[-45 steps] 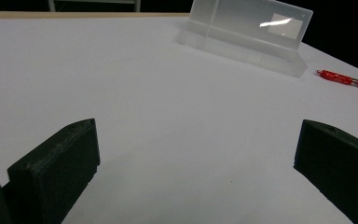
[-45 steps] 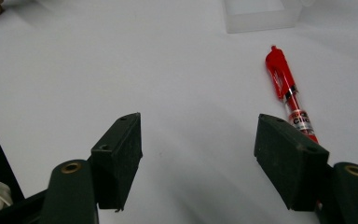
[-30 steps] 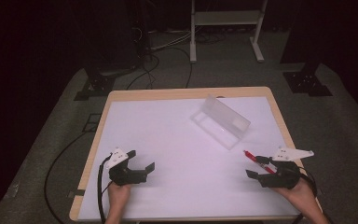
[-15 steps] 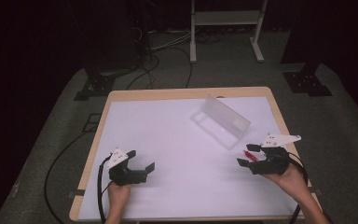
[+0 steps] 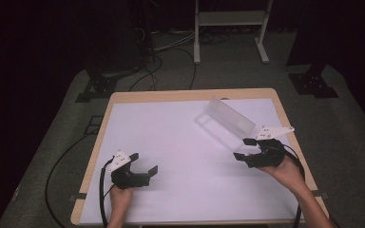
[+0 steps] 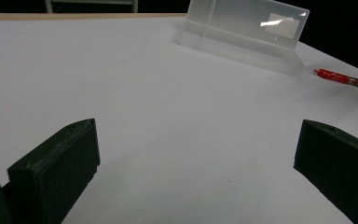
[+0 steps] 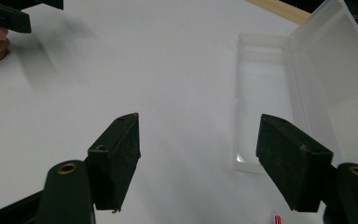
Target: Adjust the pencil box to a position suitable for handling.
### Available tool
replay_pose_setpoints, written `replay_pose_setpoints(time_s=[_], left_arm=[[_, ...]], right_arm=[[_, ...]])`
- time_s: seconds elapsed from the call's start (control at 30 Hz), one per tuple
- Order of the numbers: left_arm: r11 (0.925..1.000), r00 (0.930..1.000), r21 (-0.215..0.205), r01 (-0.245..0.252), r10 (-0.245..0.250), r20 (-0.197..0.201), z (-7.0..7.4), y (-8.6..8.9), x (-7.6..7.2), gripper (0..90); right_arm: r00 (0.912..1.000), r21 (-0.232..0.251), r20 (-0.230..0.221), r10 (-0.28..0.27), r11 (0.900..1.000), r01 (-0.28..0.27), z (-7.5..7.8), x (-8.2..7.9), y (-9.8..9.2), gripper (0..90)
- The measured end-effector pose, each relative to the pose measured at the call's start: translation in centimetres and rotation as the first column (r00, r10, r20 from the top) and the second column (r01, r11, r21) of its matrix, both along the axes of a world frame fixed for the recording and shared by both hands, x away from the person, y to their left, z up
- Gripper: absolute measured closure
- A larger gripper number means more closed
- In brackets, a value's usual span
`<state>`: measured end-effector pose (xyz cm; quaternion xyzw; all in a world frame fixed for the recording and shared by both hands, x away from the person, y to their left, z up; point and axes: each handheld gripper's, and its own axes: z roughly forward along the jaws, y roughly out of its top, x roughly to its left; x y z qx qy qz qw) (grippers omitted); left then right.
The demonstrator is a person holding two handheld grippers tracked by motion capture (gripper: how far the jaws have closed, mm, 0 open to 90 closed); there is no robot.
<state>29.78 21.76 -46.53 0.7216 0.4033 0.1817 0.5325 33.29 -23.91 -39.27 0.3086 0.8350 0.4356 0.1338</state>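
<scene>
A clear plastic case (image 5: 228, 124) sits open on the white tabletop (image 5: 185, 142), toward the far right of the table, its lid tilted up and catching a pale glare (the tray inside looks empty in the right gripper view). A red pen (image 6: 345, 80) lies flat on the table just beside the case's near end, apart from it. The right gripper (image 5: 247, 148), held in the person's right hand (image 5: 287, 172), hovers at the case's near end with its jaws spread wide and nothing between them; the pen's tip peeks in just below its jaws. The left gripper (image 5: 145, 170) rests low at the near left of the table, well apart from the case, its jaws likewise wide apart and gripping nothing.
</scene>
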Motion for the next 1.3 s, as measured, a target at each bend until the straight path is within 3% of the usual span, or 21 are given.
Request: replay_pose_setpoints(time_s=[0.8, 1.3], left_arm=[[1.0, 1.0, -0.001, 0.001, -0.001, -0.001, 0.0, 0.0, 0.0, 0.0], [1.0, 1.0, -0.002, 0.003, -0.003, 0.001, 0.0, 0.1, 0.0, 0.0]], right_arm=[[1.0, -0.043, -0.007, 0.005, 0.999, -0.005, -0.1, 4.2, 2.9, 31.1], [0.9991, -0.091, -0.041, -0.002, 0.996, -0.002, -2.0, 7.2, 4.9, 38.0]])
